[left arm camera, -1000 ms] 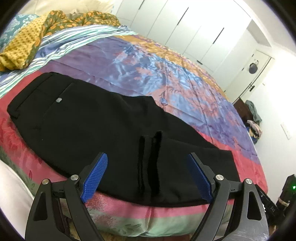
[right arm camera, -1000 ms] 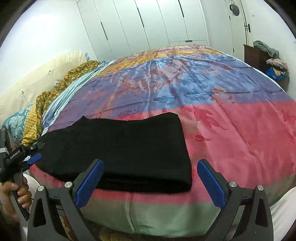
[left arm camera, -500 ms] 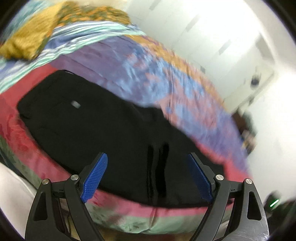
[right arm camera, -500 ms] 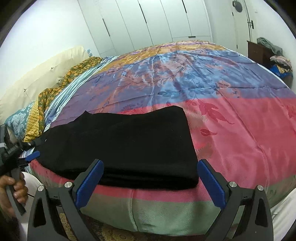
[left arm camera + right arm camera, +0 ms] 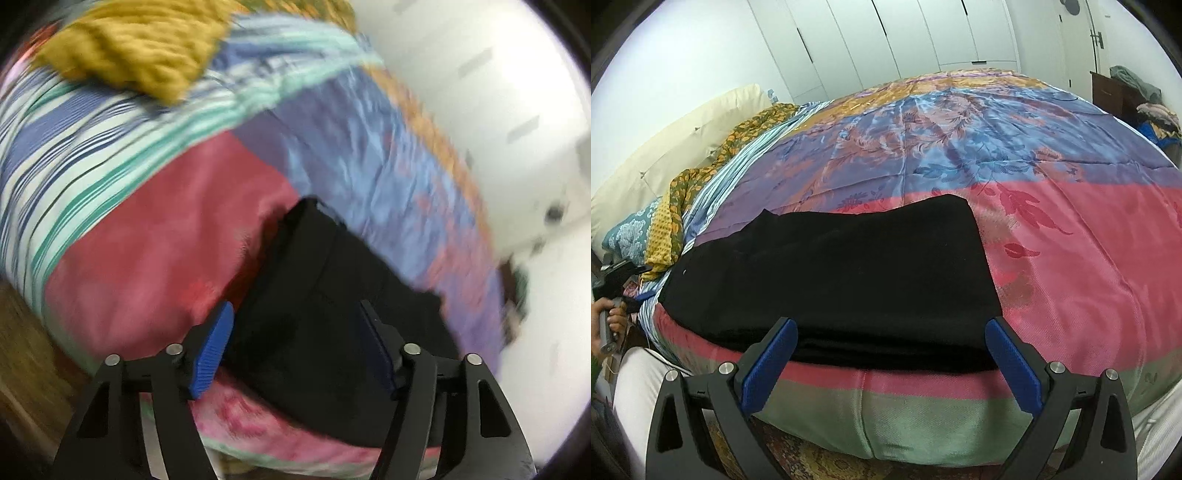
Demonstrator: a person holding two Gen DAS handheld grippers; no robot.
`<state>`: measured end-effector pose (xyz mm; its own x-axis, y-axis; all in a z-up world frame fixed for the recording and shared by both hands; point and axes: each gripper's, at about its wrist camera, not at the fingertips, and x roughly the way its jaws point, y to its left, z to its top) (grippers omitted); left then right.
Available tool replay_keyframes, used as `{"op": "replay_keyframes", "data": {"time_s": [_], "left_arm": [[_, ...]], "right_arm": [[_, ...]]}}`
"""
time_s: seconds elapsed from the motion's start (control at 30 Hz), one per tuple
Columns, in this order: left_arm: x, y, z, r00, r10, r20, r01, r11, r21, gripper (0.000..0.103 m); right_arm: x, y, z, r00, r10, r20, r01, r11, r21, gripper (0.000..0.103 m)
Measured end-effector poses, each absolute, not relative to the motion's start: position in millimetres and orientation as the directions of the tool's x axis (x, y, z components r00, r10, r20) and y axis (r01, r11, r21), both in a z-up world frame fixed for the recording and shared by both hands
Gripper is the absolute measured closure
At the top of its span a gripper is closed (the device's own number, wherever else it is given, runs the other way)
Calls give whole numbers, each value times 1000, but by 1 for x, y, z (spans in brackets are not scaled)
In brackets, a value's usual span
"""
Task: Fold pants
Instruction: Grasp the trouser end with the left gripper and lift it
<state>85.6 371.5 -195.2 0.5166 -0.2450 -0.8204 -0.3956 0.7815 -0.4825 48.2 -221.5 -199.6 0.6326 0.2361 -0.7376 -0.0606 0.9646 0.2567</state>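
Black pants [image 5: 849,273], floral pink-blue bedspread [image 5: 1071,229]

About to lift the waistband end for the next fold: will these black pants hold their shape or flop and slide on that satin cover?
The black pants lie limp and flat, so they will likely droop. The bedspread looks glossy, so the stacked layers may slide. The left gripper jaws are closing around one end.

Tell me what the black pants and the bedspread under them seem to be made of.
Black pants: likely a matte woven trouser cloth, since it lies flat with no shine. Bedspread: probably satin or silk-like fabric, glossy with woven leaf patterns catching light.
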Motion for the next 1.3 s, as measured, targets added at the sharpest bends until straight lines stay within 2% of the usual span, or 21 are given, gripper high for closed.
{"op": "replay_keyframes", "data": {"time_s": [0.1, 0.23, 0.33, 0.43, 0.47, 0.53, 0.6, 0.63, 0.77, 0.93, 1.1, 1.3], "left_arm": [[109, 369, -217, 435, -233, -870, -402, 814, -419, 34], [113, 381, -243, 443, -328, -834, -440, 732, -521, 30], [111, 381, -253, 461, -438, -772, -427, 653, -626, 31], [107, 379, -254, 468, -453, -759, -420, 641, -642, 34], [104, 381, -256, 478, -461, -747, -429, 620, -657, 39], [99, 389, -258, 518, -481, -708, -449, 551, -703, 69], [93, 393, -256, 541, -481, -690, -461, 516, -722, 84], [91, 392, -253, 548, -463, -696, -468, 520, -714, 87], [78, 385, -236, 602, -409, -685, -510, 463, -725, 90], [58, 373, -197, 709, -445, -547, -425, 350, -835, 92], [53, 325, -140, 733, -493, -468, -306, 377, -875, 93], [77, 233, -84, 700, -555, -448, -161, 489, -857, 94]], "right_arm": [[49, -221, -199, 631, 232, -740, -56, 965, 255, 2], [48, -218, -200, 625, 222, -748, -61, 970, 237, 2], [49, -216, -202, 622, 213, -754, -63, 973, 223, 2], [51, -214, -203, 623, 204, -755, -63, 976, 211, 0], [51, -213, -203, 623, 202, -756, -64, 976, 208, 0], [52, -212, -203, 624, 198, -756, -65, 977, 202, 0], [51, -212, -202, 625, 198, -755, -67, 977, 201, 0], [51, -212, -202, 626, 201, -754, -67, 977, 204, 0], [50, -215, -200, 632, 211, -745, -62, 973, 222, 0], [46, -217, -193, 653, 233, -721, -73, 966, 246, 0], [44, -217, -185, 677, 255, -690, -85, 959, 272, 0], [40, -224, -179, 701, 275, -658, -82, 947, 309, 0]]}}
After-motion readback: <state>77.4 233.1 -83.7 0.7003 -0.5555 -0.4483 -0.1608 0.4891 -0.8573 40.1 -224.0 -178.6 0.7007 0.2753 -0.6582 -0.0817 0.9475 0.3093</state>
